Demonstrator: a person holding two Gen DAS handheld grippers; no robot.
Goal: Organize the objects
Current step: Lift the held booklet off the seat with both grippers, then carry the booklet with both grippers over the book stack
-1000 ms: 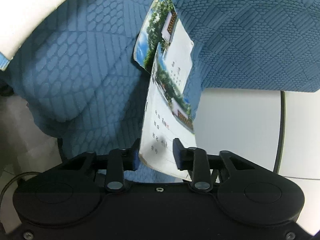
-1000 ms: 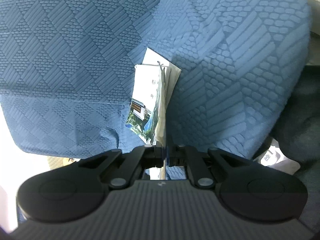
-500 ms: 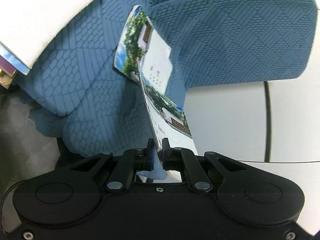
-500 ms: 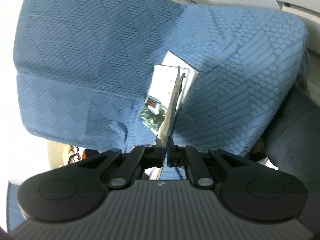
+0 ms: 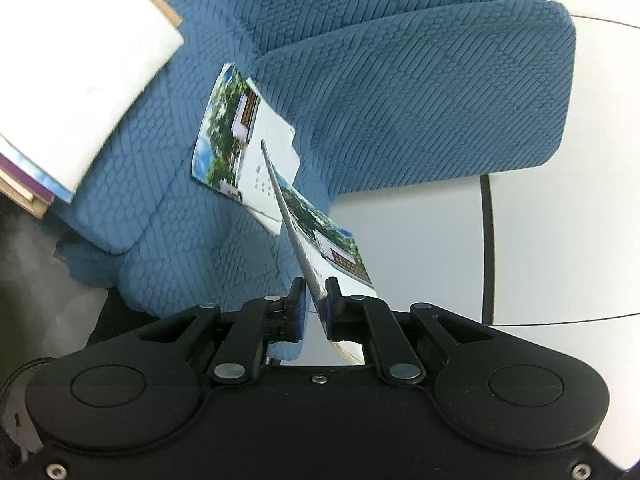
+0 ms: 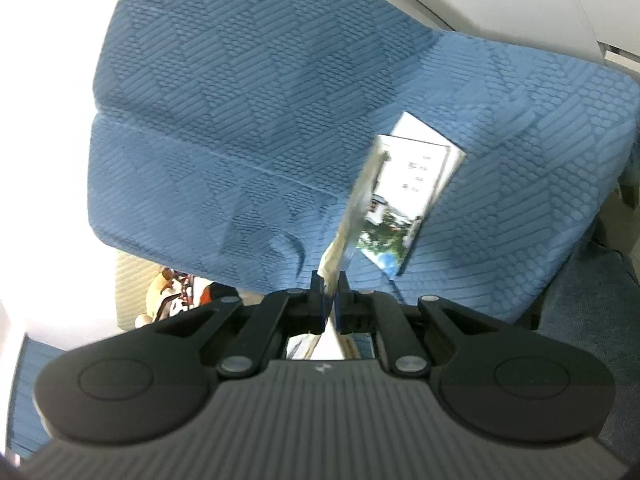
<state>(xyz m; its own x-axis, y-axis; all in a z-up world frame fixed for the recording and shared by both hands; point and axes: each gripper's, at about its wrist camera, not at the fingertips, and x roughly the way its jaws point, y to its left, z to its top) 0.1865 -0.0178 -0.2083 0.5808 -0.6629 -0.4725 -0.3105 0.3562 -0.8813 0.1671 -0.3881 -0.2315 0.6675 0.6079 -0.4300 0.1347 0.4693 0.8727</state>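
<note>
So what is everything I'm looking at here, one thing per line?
held booklet: one, white with a green landscape photo, pinched edge-on in the left gripper.
second booklet: one, same print, lying on the cushions.
thin paper: one, pale, blurred, pinched in the right gripper.
blue cushions: at least two, textured blue, filling the background.
book stack: one, white on top, upper left in the left view.
white table: one, right of the cushions.
left gripper: black, shut.
right gripper: black, shut.
</note>
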